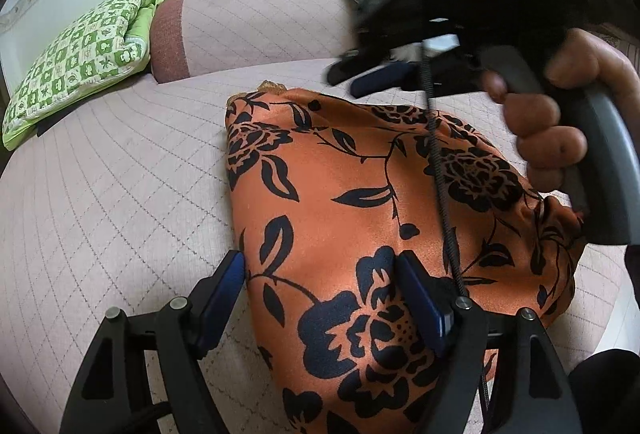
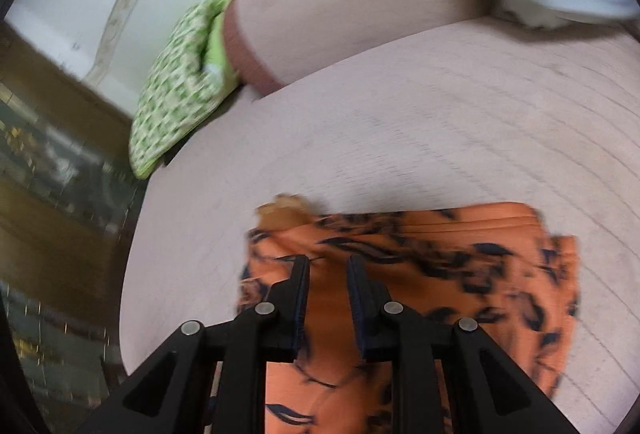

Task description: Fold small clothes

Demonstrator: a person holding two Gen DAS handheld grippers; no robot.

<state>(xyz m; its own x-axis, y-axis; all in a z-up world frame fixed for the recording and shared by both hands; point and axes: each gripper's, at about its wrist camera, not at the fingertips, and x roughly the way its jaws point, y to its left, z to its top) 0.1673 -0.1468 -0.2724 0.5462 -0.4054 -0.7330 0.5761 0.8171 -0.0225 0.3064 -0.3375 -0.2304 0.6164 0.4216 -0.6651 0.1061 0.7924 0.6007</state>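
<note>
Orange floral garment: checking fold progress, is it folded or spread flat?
Folded: the orange floral garment lies as a compact, doubled bundle with rounded fold edges.

Left gripper (image 1: 320,270): black frame, blue pads, jaws spread wide, angled downward; nothing pinched between the pads. Right gripper (image 2: 328,266): black frame, dark pads, jaws drawn narrow with a slim gap between them, angled downward, blurred; no clear pinch visible. Right hand (image 1: 560,114): bare, fingers curled round the grey handle and trigger of its gripper, seen from the left wrist view. Left hand: out of view.
</note>
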